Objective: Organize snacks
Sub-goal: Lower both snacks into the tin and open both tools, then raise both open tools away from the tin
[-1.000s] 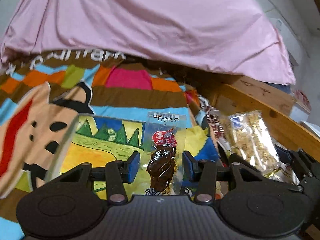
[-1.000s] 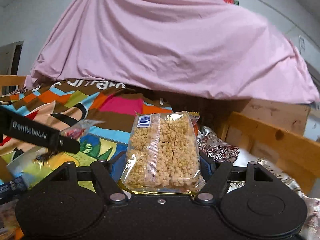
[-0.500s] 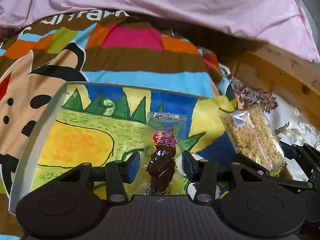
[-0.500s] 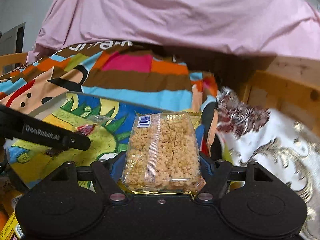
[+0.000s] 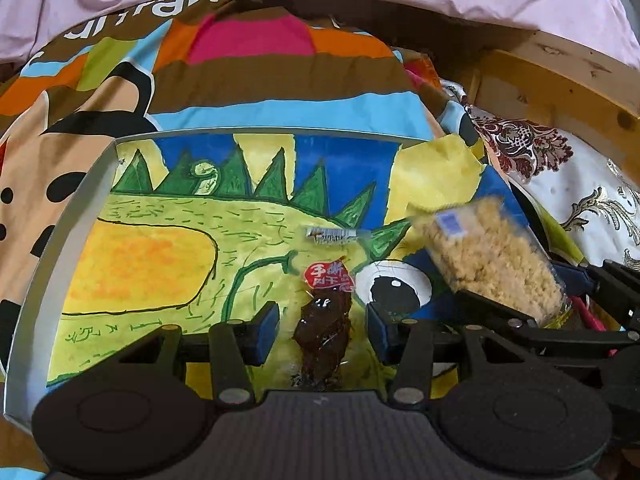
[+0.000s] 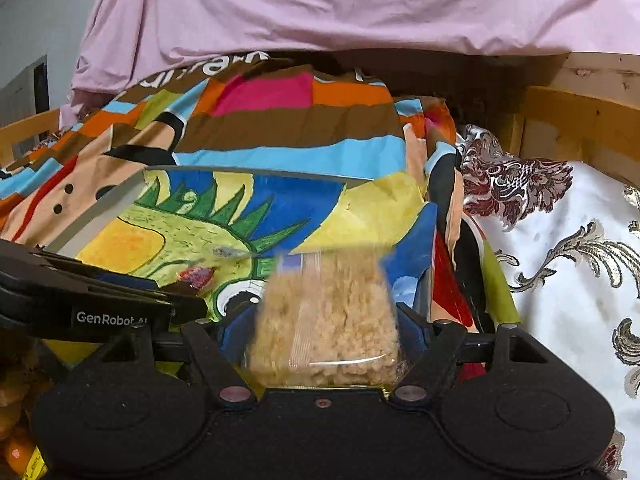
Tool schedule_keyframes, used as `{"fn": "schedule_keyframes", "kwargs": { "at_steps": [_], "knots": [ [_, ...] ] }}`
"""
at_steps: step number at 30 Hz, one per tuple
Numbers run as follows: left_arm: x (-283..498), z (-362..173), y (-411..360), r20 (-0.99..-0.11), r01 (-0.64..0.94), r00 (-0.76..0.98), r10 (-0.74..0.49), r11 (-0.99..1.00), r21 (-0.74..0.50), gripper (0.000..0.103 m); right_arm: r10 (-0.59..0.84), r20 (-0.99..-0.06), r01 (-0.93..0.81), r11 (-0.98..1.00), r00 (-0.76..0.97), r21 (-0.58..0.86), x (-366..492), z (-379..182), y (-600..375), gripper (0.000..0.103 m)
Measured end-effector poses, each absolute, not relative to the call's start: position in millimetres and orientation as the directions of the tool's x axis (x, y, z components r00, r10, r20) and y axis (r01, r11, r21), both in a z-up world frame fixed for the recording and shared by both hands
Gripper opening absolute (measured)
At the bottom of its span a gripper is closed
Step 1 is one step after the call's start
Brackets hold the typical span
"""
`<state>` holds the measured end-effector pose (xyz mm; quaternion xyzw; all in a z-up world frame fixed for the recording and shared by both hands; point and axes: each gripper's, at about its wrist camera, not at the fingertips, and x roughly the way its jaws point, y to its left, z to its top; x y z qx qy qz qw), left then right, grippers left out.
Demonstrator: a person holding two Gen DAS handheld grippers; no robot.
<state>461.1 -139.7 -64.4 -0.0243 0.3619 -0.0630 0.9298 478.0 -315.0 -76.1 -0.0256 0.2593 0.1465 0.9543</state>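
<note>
A pink sheet (image 6: 360,8) filled the back, and below it a striped blanket (image 5: 280,76) in brown, orange, pink and blue covered the bed. To its right we saw a wooden bed frame (image 5: 560,80) and a white cloth with dark red and gold scrolls (image 6: 560,260).

On the blanket lay a grey-rimmed tray (image 5: 72,216), its floor painted with a green-spined yellow dinosaur on blue.

Over the tray's right side was 1 clear bag of pale, crumbly puffed snack (image 6: 328,320) with a blue label at its top corner. It sat between the blue pads of the right tongs (image 6: 324,332), whose jaws had just been opening. The bag was blurred while the tongs were sharp, and we could not tell whether the pads pressed on it.

The left tongs (image 5: 322,330) were partly closed on 1 small clear packet (image 5: 326,320) with a glossy dark brown piece, a red label and a barcode strip. It stood over the dinosaur's eye.
</note>
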Motion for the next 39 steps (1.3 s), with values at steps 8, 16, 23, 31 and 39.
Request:
{"fn": "schedule_keyframes", "kwargs": {
  "at_steps": [8,16,23,31,39],
  "knots": [
    [453,-61,-127,-0.66,0.041,0.74,-0.13,0.988,-0.149,0.072,0.247,-0.439,-0.276,0.961,0.864,-0.002,462,-58,-318,0.086],
    [420,-30,-111,-0.577,-0.003,0.81,-0.101,0.984,-0.177,0.095,0.236,-0.317,-0.242,0.97,0.919,0.022,422,-13,-324,0.1],
    [377,11,-103,-0.465,-0.003,0.88,-0.095,0.979,-0.204,0.102,0.201,-0.221,-0.212,0.977,0.954,-0.025,370,19,-325,0.102],
    [321,44,-94,-0.376,0.012,0.922,-0.095,0.976,-0.216,0.102,0.155,-0.124,-0.155,0.988,0.98,0.01,308,46,-334,0.102],
    [258,57,-80,-0.258,0.034,0.962,-0.09,0.976,-0.215,0.103,0.104,-0.087,-0.106,0.994,0.991,-0.018,242,47,-323,0.102]
  ]
}}
